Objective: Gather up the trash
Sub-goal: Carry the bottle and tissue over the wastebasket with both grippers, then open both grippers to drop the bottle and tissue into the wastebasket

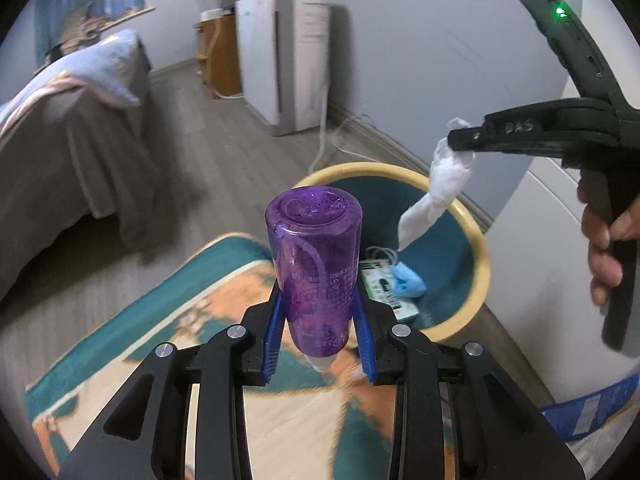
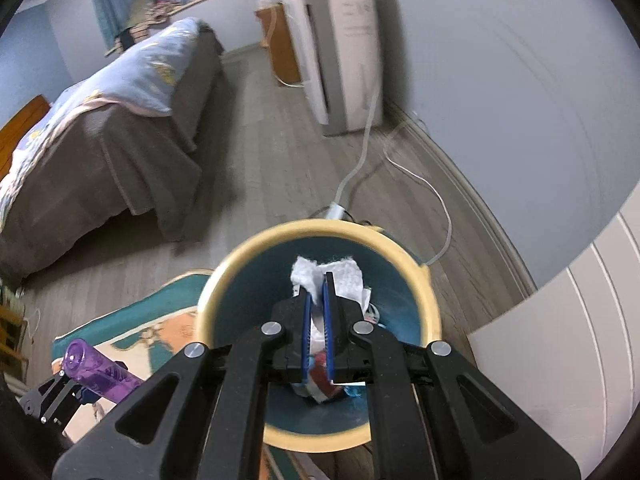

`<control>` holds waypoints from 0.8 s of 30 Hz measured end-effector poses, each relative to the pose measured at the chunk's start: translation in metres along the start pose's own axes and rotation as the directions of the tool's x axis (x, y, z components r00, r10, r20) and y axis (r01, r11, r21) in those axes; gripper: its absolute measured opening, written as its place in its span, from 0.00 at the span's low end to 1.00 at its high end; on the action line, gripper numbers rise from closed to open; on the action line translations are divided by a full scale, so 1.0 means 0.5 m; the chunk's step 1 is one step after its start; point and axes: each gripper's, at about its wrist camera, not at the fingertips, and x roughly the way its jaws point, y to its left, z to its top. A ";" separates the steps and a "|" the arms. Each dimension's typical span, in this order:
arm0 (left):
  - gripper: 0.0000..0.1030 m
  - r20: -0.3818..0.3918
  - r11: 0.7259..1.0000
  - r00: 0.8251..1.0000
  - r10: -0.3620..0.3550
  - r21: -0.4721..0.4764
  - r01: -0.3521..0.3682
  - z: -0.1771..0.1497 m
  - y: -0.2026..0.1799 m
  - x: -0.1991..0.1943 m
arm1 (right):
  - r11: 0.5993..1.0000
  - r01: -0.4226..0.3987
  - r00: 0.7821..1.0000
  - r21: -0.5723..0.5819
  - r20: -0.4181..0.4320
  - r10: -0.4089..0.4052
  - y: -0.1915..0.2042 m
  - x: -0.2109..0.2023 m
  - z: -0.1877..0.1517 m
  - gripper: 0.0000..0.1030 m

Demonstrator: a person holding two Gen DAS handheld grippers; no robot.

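My left gripper [image 1: 320, 300] is shut on a purple plastic bottle [image 1: 316, 256], held bottom-up above the rug, just left of the waste bin [image 1: 480, 268]. The bin is teal inside with a yellow rim [image 2: 304, 226] and holds a green-white packet [image 1: 384, 292] and a blue scrap [image 1: 408, 282]. My right gripper [image 2: 318, 280] is shut on a crumpled white tissue [image 2: 344, 276] that hangs over the bin's mouth. In the left wrist view the right gripper [image 1: 460, 140] comes in from the right with the tissue [image 1: 444, 176] dangling from it. The bottle [image 2: 100, 372] shows at lower left in the right wrist view.
A teal and orange rug [image 1: 160, 320] lies under the left gripper. A bed with grey and blue covers [image 2: 104, 120] stands to the left. A white appliance [image 2: 344, 52] with hose and cables [image 2: 436, 200] stands by the wall beyond the bin. A white panel [image 2: 560, 340] is on the right.
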 end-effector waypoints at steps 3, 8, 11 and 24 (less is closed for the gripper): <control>0.32 -0.021 0.999 1.000 -0.021 0.024 0.021 0.016 -0.021 0.024 | 0.999 0.014 1.000 0.033 -0.024 -0.014 -0.029 0.020 -0.005 0.05; 0.32 -0.055 0.998 0.998 -0.020 0.060 0.024 0.032 -0.047 0.063 | 0.998 0.023 0.998 0.063 -0.057 -0.019 -0.049 0.041 -0.017 0.05; 0.33 -0.068 0.998 0.997 -0.026 0.051 0.030 0.038 -0.042 0.087 | 0.997 0.020 0.997 0.072 -0.070 -0.015 -0.053 0.049 -0.024 0.05; 0.58 -0.073 0.998 0.997 0.033 0.049 -0.029 0.052 -0.018 0.108 | 1.000 -0.021 0.997 0.018 -0.069 0.022 -0.021 0.060 -0.030 0.28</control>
